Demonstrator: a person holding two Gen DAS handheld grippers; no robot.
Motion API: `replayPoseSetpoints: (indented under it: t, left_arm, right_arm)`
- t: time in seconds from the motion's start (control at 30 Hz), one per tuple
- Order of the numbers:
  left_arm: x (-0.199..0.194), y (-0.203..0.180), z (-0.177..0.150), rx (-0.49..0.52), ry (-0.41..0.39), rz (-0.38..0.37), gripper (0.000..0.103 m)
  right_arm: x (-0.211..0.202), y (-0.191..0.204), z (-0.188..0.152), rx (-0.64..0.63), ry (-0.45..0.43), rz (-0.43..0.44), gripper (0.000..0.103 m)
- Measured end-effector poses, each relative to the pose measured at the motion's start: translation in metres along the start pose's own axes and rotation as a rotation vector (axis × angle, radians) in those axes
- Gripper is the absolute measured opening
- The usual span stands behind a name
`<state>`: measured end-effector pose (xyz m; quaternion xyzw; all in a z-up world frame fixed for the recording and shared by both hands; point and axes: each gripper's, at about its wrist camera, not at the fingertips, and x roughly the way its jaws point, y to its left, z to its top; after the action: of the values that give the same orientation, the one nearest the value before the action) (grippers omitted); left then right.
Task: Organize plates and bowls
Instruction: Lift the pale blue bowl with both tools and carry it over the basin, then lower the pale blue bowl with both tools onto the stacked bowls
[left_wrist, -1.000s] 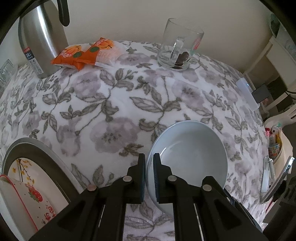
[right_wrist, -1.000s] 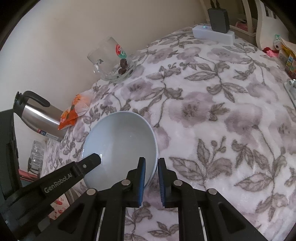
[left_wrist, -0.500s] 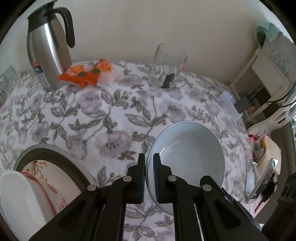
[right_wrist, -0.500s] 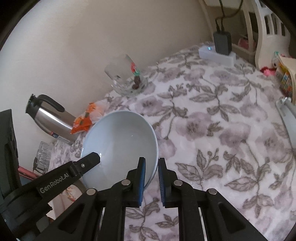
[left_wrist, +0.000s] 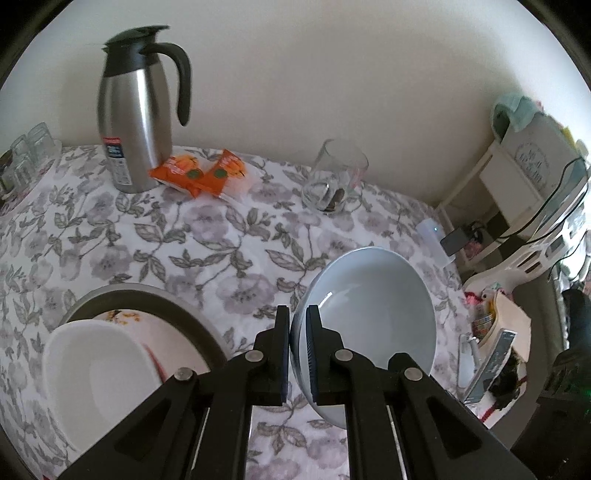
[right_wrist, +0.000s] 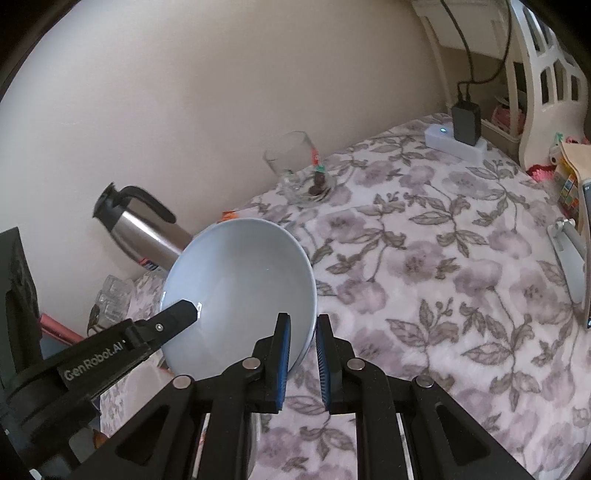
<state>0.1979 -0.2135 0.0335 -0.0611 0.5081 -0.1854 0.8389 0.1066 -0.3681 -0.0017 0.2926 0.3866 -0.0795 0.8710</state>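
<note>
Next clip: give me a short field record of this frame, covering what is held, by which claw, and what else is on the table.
held item: pale blue ceramic bowl, tilted, off the floral tablecloth
left claw: shut on the bowl's rim
right claw: shut on the opposite rim
nearby dishes: white bowl on a patterned plate in a grey-rimmed plate
other items: steel jug, orange snack packets, glass mug

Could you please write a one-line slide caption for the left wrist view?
Left tongs clamp the rim of a pale blue bowl above the floral tablecloth, beside a white bowl.
</note>
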Motion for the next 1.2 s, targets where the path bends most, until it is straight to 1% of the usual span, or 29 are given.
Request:
replayPoseSetpoints:
  t: [0.17, 0.37, 0.53, 0.6, 0.67, 0.77, 0.87, 0.97, 1.07, 1.2]
  left_arm:
    - [-0.029, 0.018, -0.003, -0.030, -0.047, -0.015, 0.008]
    - [-0.062, 0.045, -0.008, -0.063, -0.111, -0.019, 0.008]
    - [-0.080, 0.064, -0.013, -0.082, -0.156, -0.005, 0.008]
    - [-0.087, 0.077, -0.015, -0.105, -0.172, -0.016, 0.008]
    - [-0.095, 0.088, -0.018, -0.125, -0.189, -0.025, 0.008]
    - [-0.104, 0.103, -0.023, -0.134, -0.210, -0.014, 0.009]
    - [-0.111, 0.118, -0.029, -0.156, -0.226, -0.014, 0.009]
    - [-0.116, 0.135, -0.033, -0.195, -0.235, -0.038, 0.009]
    - [-0.120, 0.145, -0.036, -0.209, -0.238, -0.041, 0.009]
    - [-0.121, 0.159, -0.041, -0.236, -0.234, -0.055, 0.009]
  right_arm:
    - [-0.013, 0.027, -0.007, -0.062, -0.012, 0.013, 0.015]
    - [-0.019, 0.057, -0.020, -0.117, -0.008, 0.041, 0.015]
    - [-0.023, 0.084, -0.031, -0.168, -0.010, 0.045, 0.015]
    - [-0.022, 0.093, -0.035, -0.185, -0.006, 0.048, 0.015]
    - [-0.019, 0.102, -0.040, -0.196, 0.007, 0.063, 0.015]
    - [-0.018, 0.117, -0.047, -0.215, 0.016, 0.077, 0.015]
    - [-0.018, 0.132, -0.055, -0.242, 0.013, 0.074, 0.015]
    - [-0.016, 0.140, -0.061, -0.252, 0.020, 0.087, 0.015]
    - [-0.012, 0.147, -0.066, -0.255, 0.034, 0.102, 0.015]
    - [-0.010, 0.155, -0.074, -0.277, 0.041, 0.096, 0.015]
